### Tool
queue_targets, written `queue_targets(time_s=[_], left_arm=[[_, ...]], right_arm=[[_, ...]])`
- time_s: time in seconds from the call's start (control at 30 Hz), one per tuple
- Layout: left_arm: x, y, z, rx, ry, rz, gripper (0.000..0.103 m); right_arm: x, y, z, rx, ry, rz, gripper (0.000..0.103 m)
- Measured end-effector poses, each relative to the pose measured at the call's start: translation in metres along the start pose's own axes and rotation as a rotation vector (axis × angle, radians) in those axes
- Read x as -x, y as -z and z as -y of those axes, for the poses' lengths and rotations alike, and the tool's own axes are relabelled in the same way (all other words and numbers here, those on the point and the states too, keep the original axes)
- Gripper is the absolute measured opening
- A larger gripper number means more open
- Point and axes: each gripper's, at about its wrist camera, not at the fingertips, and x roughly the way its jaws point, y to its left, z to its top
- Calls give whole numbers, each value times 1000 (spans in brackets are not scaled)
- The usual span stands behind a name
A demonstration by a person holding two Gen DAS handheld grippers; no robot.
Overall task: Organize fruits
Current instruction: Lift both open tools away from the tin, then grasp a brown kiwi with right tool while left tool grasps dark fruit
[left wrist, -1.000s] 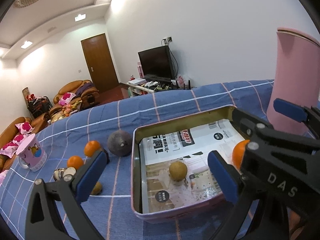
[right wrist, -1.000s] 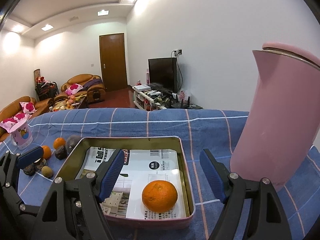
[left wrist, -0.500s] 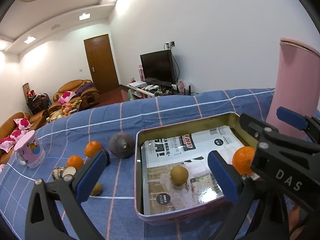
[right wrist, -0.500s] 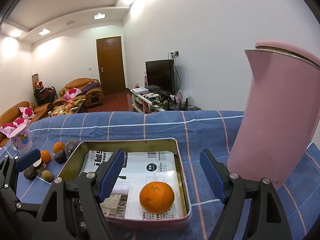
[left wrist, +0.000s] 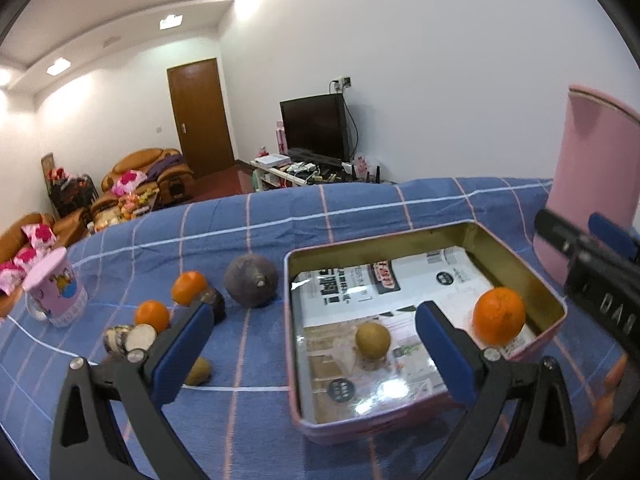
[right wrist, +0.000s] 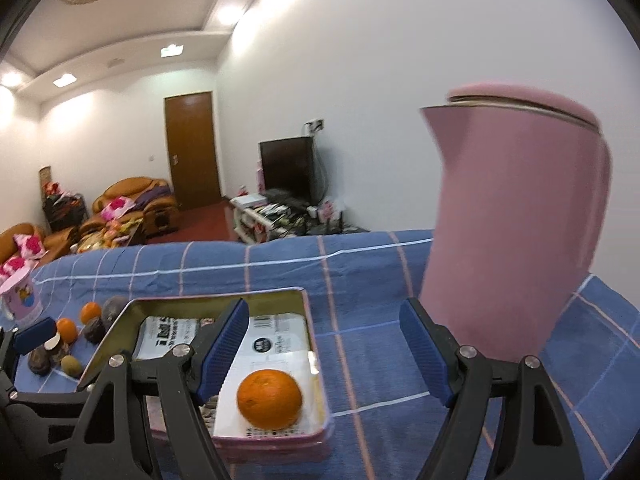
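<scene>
Blue-padded, your left gripper [left wrist: 310,350] stands wide and empty. Loose fruit lies ahead to its left: two small oranges [left wrist: 189,287], a dark fruit [left wrist: 251,280], a kiwi [left wrist: 199,371] partly hidden behind the left finger. The tin tray [left wrist: 420,430] sits ahead-right.

Right wrist view: your right gripper [right wrist: 324,350] is spread, holding nothing; the orange [right wrist: 269,398] lies in the tray just beyond its left finger. Your left hand is nearer the loose pile.

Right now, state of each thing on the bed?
tin tray: upright, open, paper-lined
orange: inside tray
brown fruit: inside tray
two small oranges: outside, on blanket
dark round fruit: outside, beside tray
pink kettle: upright, lid on
left gripper: open, empty
right gripper: open, empty
</scene>
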Motion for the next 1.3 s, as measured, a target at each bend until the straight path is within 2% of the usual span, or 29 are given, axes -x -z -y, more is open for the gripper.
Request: queue_targets(time_s=[0.17,0.33,0.57,0.73,0.87,0.93,1.07,1.17,1.3], left_arm=[[12,9,-20,-40,37,24,103],[16,13,-50,-44,47,34,103],[2,18,-99,-4,8,-41,103],[-5,18,-146,45,-52,-69,103],[-11,18,-190,119,-50,-112,103],[-14,21,-209,151,-47,-139,103],[-19,26,-241,182,-93,-173,103],[-21,30,-259,236,-101,-189,102],[-24,36,-272,283,-60,-213,101]], right_arm=[[5,2,-3,-9,7,-14,79],[15,6,-24,11,-16,-13,79],[30,10,-65,20,-106,-19,79],[33,16,-109,69,-191,-47,79],[36,18,-144,136,-269,-54,78],[37,21,-158,169,-297,-62,74],[24,30,-190,262,-360,-138,58],[14,38,-214,308,-386,-203,57],[0,41,-242,348,-405,-263,57]])
